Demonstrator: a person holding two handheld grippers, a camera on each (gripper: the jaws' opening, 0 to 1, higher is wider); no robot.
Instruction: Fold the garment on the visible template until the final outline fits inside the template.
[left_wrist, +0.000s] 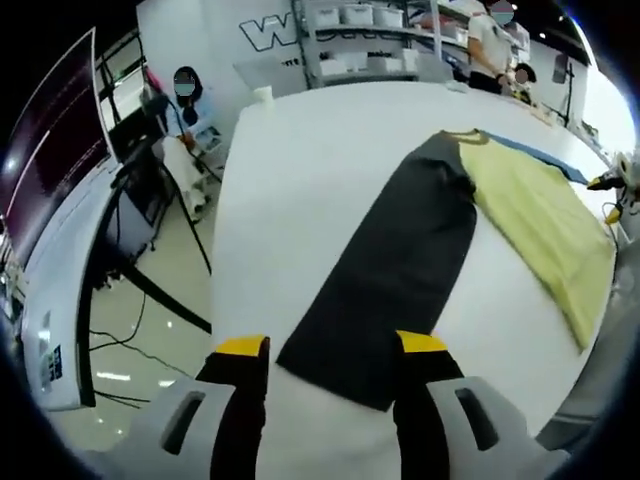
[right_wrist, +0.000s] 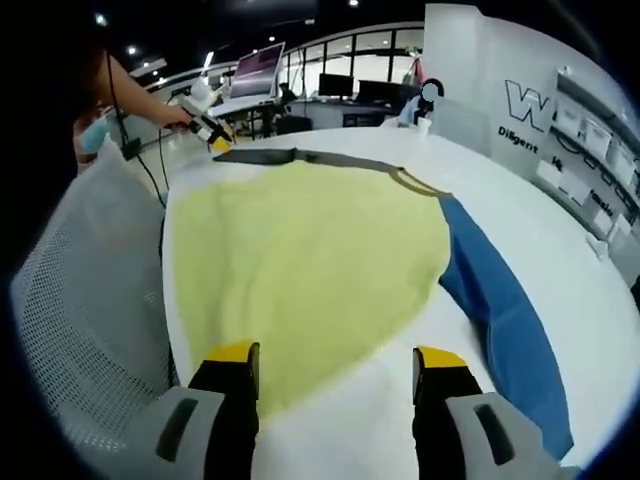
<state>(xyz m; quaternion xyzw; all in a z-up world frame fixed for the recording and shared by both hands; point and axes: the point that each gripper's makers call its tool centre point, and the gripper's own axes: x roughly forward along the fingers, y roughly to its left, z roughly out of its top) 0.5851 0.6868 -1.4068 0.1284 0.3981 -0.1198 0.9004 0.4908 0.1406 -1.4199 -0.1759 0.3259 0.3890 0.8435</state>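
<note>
Both hand-held grippers, left (left_wrist: 332, 345) and right (right_wrist: 338, 352), released above flat garment (right_wrist: 300, 250) (white table (left_wrist: 290, 200)).

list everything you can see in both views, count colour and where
garment: 1, yellow body, dark grey sleeve, blue sleeve, spread flat on the table
table: 1, white, under the garment
mesh chair back: 1, white, beside the table edge in the right gripper view
shelving with bins: 1 unit, white, at the far wall in the left gripper view
monitors: several, dark, on desks in the background
people: at least three, in the background of the left gripper view
left gripper: 1, black fingers with yellow tips, open, either side of the dark sleeve's cuff
right gripper: 1, same colours, open, over the yellow hem
</note>
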